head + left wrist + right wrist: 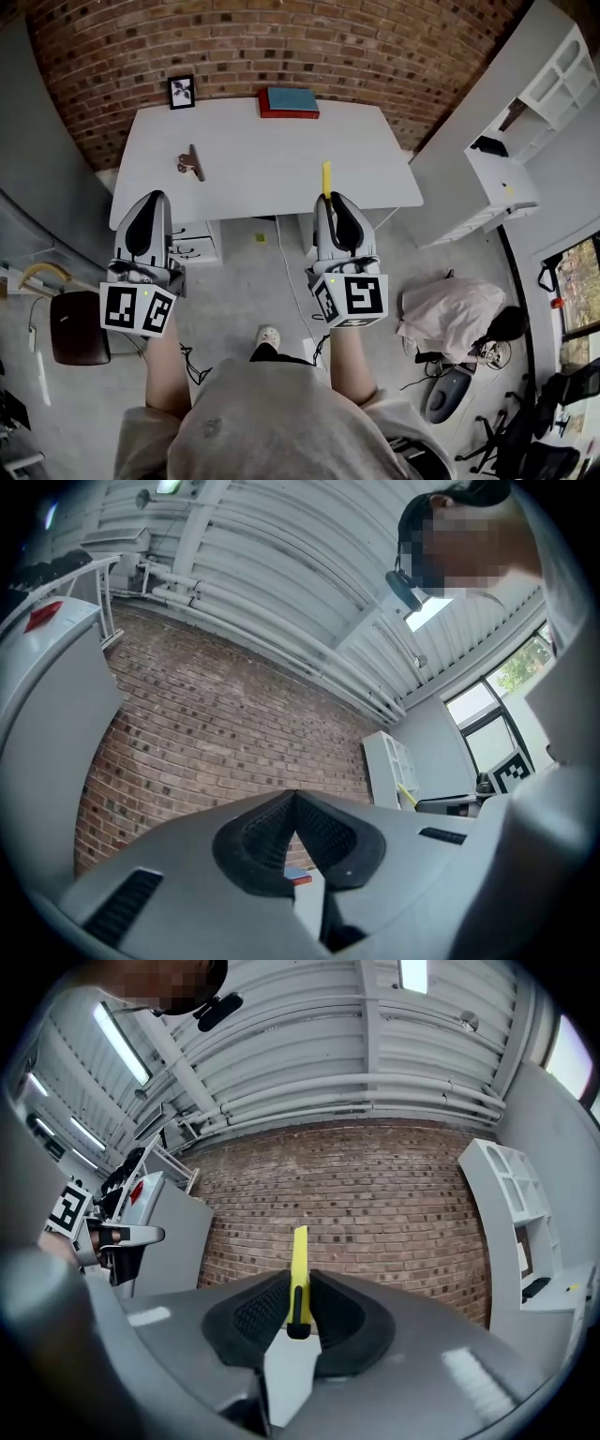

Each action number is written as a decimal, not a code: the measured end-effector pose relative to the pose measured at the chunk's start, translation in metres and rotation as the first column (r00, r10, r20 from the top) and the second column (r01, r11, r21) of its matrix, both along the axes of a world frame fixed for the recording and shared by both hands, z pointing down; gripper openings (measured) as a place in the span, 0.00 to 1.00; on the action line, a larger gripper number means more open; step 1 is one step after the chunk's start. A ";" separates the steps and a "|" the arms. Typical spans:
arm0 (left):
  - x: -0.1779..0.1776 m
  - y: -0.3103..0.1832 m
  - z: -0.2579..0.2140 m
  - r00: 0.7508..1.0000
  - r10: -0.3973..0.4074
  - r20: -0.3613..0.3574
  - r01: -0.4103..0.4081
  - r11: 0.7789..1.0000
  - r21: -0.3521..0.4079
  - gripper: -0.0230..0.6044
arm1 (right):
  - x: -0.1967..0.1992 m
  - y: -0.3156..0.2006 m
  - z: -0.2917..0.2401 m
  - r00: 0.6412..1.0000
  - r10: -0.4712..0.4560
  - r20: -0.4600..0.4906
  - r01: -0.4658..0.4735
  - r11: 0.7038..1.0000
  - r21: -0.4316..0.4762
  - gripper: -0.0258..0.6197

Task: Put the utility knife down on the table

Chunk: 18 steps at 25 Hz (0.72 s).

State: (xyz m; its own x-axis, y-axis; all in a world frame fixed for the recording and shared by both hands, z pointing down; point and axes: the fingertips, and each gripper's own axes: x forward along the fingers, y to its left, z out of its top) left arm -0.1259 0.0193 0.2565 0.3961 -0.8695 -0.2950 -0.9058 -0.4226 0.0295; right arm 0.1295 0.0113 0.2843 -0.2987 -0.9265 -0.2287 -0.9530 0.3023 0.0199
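Right gripper (298, 1309) pinching yellow utility knife (299, 1274) upright between jaws; left gripper (296, 810) closed, empty.

Workshop-like studio, brick wall (281, 47), corrugated metal ceiling (375, 1044), white shelving (561, 82), grey table (262, 159)

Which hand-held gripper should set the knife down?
Right: the right hand-held gripper clamps the slim yellow utility knife near the white table's front edge; the left hand-held gripper is shut, empty.

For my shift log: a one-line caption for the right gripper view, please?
Right gripper shut on the yellow utility knife, held upright before the brick wall.
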 end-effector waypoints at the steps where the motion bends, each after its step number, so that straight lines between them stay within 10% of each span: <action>1: 0.005 -0.006 -0.001 1.000 -0.005 0.001 0.005 1.000 0.005 0.04 | 0.005 -0.007 -0.001 1.000 -0.005 0.000 0.005 1.000 0.005 0.16; 18: 0.059 -0.077 0.002 0.999 -0.034 0.028 0.034 0.999 0.003 0.04 | 0.052 -0.088 0.009 0.998 -0.047 0.041 0.047 0.999 0.003 0.16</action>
